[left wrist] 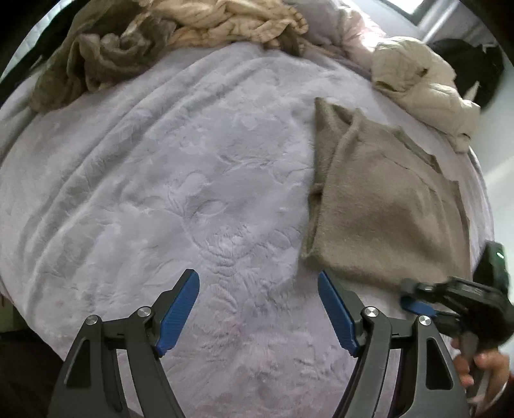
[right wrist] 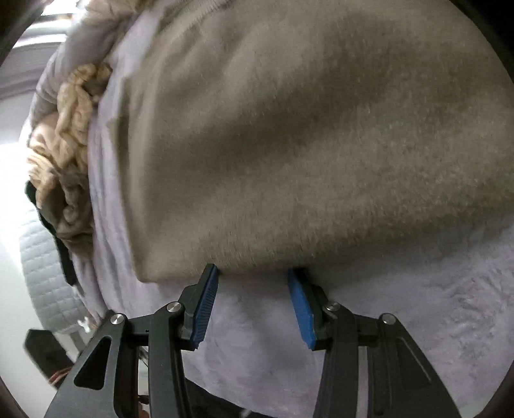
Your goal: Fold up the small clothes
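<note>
Your left hand-held gripper [left wrist: 258,308] had black arms and ribbed blue pads [left wrist: 178,313], and your right hand-held gripper [right wrist: 253,308] matched it, black with blue pads [right wrist: 300,308]. The bed cover [left wrist: 180,180] was pale lilac with an embossed floral pattern. On it lay a plain taupe garment [left wrist: 382,205]. Beyond the taupe garment you had an olive-brown cloth [left wrist: 80,67], a beige crinkled cloth [left wrist: 225,22] and a cream quilted piece [left wrist: 420,86].
</note>
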`<action>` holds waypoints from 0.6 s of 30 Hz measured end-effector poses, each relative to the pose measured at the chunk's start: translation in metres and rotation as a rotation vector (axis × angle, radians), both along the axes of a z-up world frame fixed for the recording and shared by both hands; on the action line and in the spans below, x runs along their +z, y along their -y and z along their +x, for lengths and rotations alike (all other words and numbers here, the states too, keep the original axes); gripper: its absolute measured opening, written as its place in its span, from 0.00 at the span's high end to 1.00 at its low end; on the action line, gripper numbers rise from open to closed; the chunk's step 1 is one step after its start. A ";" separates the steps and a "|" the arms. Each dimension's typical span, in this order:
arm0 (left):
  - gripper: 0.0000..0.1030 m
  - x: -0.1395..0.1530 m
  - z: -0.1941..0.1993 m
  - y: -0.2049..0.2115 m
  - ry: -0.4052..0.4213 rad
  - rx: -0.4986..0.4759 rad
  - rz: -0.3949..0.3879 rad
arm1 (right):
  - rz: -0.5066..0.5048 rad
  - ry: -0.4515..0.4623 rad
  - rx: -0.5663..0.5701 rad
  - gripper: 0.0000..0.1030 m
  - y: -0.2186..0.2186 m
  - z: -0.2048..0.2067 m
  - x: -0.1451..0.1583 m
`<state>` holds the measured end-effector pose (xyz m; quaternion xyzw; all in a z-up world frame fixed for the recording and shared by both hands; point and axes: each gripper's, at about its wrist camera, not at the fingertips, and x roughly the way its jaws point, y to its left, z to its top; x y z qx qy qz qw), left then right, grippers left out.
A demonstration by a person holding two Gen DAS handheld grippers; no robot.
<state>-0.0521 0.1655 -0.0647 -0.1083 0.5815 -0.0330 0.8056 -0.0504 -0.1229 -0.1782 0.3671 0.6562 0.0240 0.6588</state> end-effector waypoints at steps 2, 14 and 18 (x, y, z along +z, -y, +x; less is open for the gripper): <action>0.26 0.007 -0.006 0.003 0.017 -0.028 -0.006 | -0.058 0.003 0.080 0.50 -0.004 -0.004 0.012; 0.13 0.027 -0.033 0.037 -0.031 -0.211 0.019 | -0.255 0.077 0.241 0.16 -0.008 -0.052 0.084; 0.00 0.036 -0.035 0.044 -0.020 -0.236 0.000 | -0.249 0.108 0.219 0.14 0.000 -0.067 0.094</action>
